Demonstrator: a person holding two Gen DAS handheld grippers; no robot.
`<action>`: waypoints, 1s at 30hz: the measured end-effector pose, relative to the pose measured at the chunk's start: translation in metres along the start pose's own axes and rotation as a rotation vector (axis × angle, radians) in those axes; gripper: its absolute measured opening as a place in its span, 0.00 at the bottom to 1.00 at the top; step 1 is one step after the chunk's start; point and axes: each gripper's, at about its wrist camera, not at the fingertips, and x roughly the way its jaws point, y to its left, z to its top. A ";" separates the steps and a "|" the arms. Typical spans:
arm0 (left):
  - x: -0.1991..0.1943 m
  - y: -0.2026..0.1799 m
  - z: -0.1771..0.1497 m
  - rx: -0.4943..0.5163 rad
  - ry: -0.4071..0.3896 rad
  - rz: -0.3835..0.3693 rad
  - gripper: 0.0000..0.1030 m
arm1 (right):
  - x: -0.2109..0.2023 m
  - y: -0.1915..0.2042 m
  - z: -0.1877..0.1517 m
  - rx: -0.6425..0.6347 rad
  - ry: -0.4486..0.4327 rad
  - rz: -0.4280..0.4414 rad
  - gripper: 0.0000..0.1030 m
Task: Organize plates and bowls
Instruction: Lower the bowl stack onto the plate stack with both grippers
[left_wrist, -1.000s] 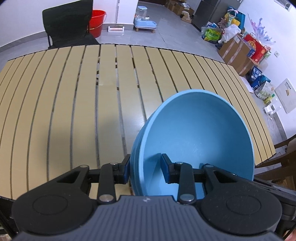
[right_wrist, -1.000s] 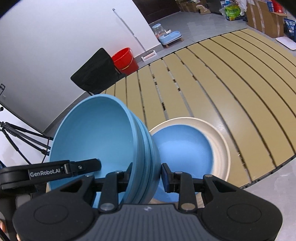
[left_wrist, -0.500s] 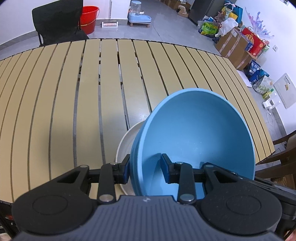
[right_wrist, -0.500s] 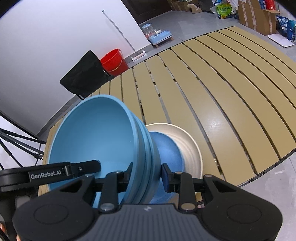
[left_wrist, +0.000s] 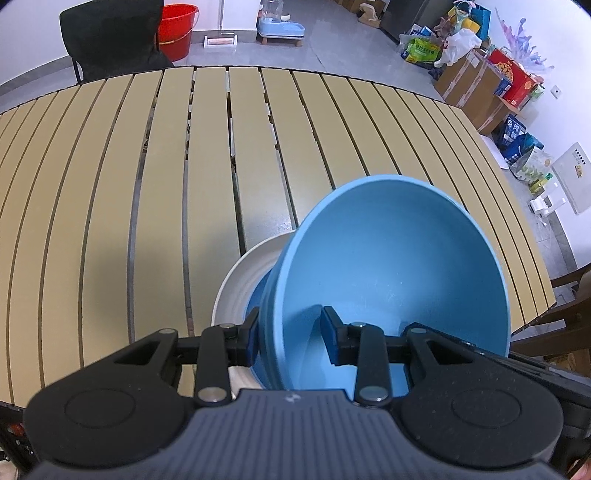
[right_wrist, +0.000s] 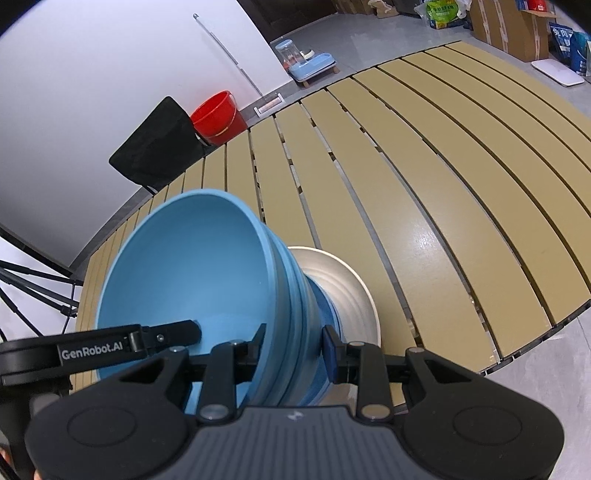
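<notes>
In your left wrist view, one stack of blue bowls (left_wrist: 391, 280) fills the lower right, tipped so its mouth faces right. Your left gripper (left_wrist: 290, 334) pinches the stack's rim, one finger outside the wall, the other inside the top bowl. One cream plate (left_wrist: 240, 284) with a blue centre lies on the slatted table (left_wrist: 147, 184), just behind the stack's base.

In your right wrist view, the stack shows about four nested rims (right_wrist: 291, 295), mouth facing left, base pointing toward the plate (right_wrist: 351, 291) on the right; whether the base touches it is unclear. Your right gripper (right_wrist: 293, 343) clamps the opposite rim, left finger inside, right finger outside. The left gripper's finger (right_wrist: 173, 334) reaches into the bowl from the left.
</notes>
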 end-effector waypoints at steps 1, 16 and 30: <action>0.001 0.000 0.000 -0.001 0.002 0.002 0.32 | 0.001 0.000 0.000 0.001 0.003 0.000 0.27; 0.009 0.000 0.004 -0.022 0.031 0.002 0.32 | 0.018 0.007 0.006 -0.012 0.033 -0.016 0.27; 0.021 0.002 0.006 -0.031 0.059 0.002 0.32 | 0.025 0.011 0.010 -0.060 0.061 -0.051 0.24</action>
